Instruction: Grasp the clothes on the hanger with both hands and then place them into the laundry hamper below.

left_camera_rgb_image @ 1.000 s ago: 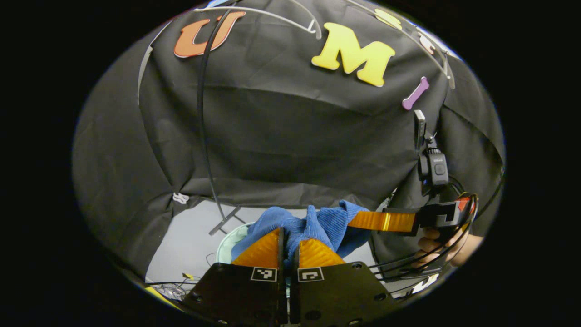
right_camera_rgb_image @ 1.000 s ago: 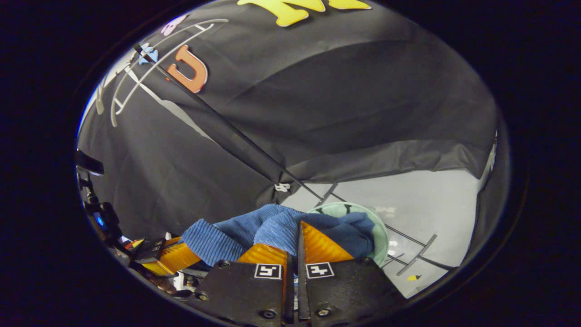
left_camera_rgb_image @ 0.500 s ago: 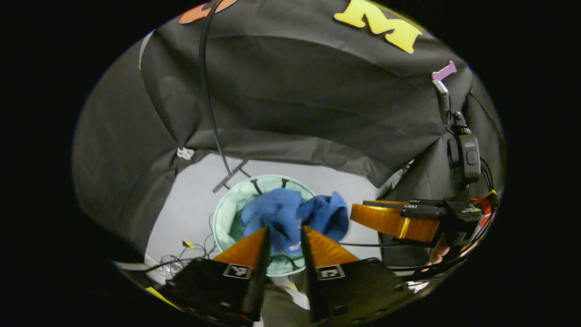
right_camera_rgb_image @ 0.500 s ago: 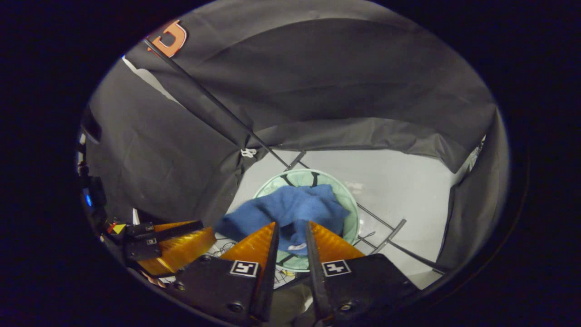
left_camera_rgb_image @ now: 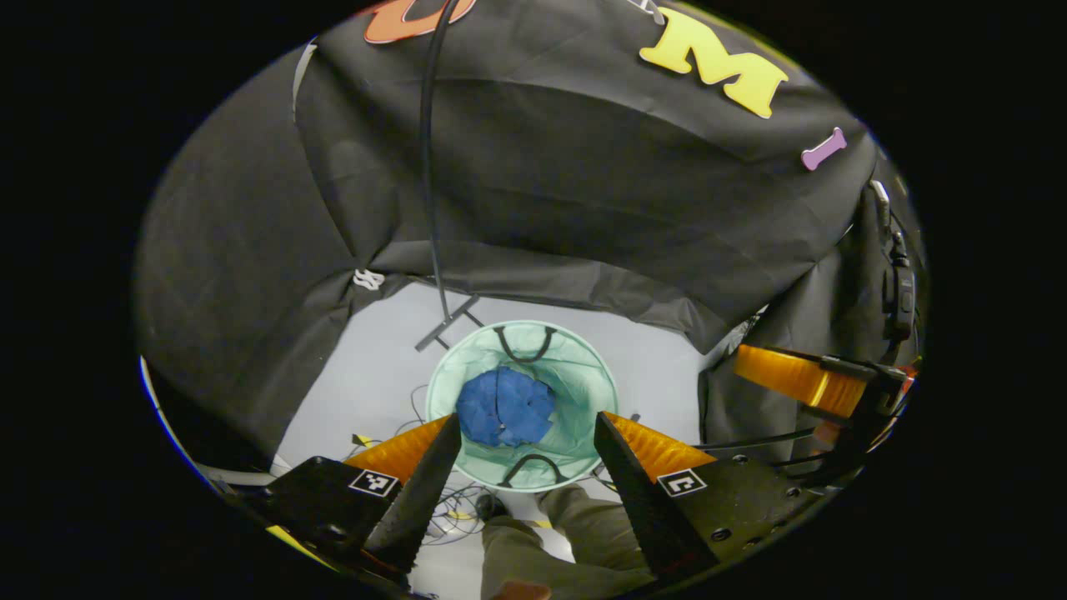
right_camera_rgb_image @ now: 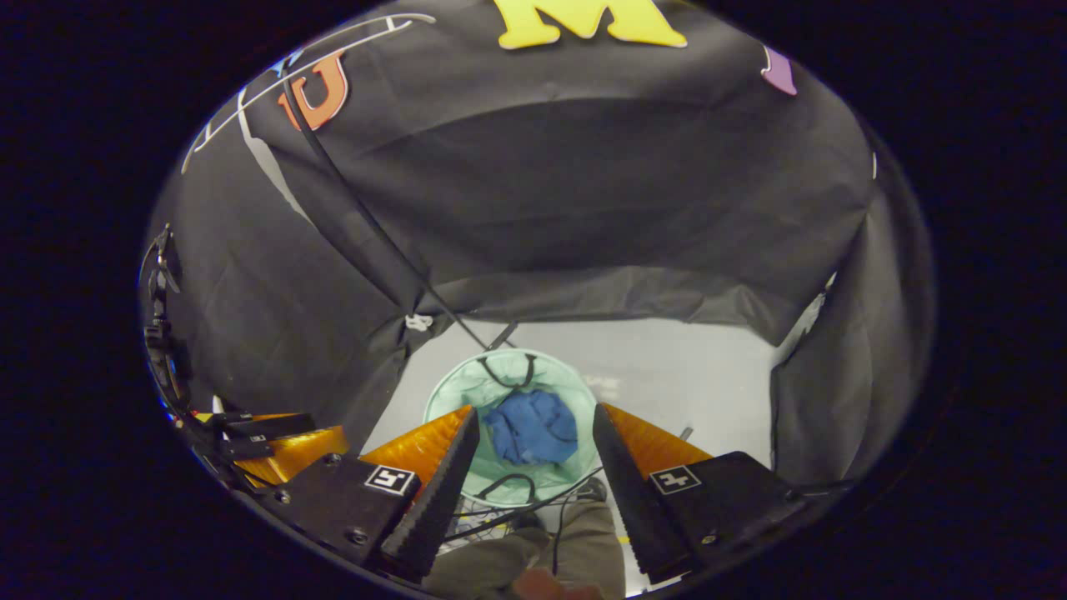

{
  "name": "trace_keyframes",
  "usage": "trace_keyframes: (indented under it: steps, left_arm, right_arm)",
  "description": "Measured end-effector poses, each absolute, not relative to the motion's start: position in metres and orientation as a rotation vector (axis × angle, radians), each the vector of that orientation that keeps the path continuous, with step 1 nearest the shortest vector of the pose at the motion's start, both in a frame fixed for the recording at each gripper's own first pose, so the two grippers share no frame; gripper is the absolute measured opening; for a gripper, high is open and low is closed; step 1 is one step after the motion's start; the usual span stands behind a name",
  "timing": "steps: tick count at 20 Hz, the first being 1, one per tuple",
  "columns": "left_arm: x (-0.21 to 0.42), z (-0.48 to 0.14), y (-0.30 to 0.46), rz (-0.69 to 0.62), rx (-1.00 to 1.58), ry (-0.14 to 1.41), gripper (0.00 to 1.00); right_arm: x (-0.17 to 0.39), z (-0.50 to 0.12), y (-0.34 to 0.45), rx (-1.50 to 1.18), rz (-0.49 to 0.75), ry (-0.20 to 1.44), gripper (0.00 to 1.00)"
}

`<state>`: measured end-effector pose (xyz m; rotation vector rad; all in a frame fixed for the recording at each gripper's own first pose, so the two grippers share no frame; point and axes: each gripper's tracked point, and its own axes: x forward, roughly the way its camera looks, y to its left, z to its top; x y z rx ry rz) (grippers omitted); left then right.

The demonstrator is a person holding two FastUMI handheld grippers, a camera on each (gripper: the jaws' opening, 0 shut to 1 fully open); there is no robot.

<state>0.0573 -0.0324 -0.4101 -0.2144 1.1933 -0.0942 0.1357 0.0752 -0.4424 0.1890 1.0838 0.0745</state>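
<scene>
Landmark: laundry hamper (left_camera_rgb_image: 575, 367), pale green, round, standing on the grey floor (left_camera_rgb_image: 375, 367). Blue clothes (left_camera_rgb_image: 504, 407) lie crumpled inside it, at the bottom, touching neither gripper. Left gripper (left_camera_rgb_image: 525, 433) hangs above the hamper's near rim, jaws spread wide, holding nothing. Right gripper (right_camera_rgb_image: 532, 425) also above the hamper's near rim, jaws wide apart, empty. Black rack pole (left_camera_rgb_image: 428, 167) rises just behind the hamper.
</scene>
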Motion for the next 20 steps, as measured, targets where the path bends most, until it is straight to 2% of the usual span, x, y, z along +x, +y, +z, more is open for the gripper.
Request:
trace_keyframes:
  steps: [1, 3, 6, 7, 8, 11, 20]
  left_arm:
    - [0.058, -0.401, -0.026, -0.086, -0.193, 1.172, 1.0]
    - [0.06, -0.378, -0.012, -0.073, -0.141, 1.111, 0.97]
    - [0.064, -0.335, 0.0, -0.08, -0.094, 1.004, 0.97]
    - [0.066, -0.319, 0.001, -0.089, -0.09, 0.966, 1.0]
    - [0.069, -0.301, 0.003, -0.098, -0.088, 0.93, 0.97]
    - [0.073, -0.266, -0.004, -0.125, -0.091, 0.837, 0.97]
    - [0.061, -0.172, -0.01, -0.118, -0.075, 0.638, 0.97]
  right_arm:
    - [0.134, -0.425, 0.074, 0.185, 0.06, 1.049, 0.88]
    - [0.125, -0.395, 0.07, 0.171, 0.034, 0.979, 0.88]
    - [0.113, -0.348, 0.072, 0.143, -0.009, 0.87, 0.88]
    - [0.11, -0.34, 0.072, 0.14, -0.021, 0.836, 0.87]
    - [0.104, -0.323, 0.071, 0.136, -0.033, 0.8, 0.87]
    - [0.087, -0.275, 0.065, 0.125, -0.068, 0.706, 0.87]
    - [0.057, -0.193, 0.048, 0.051, -0.067, 0.52, 0.87]
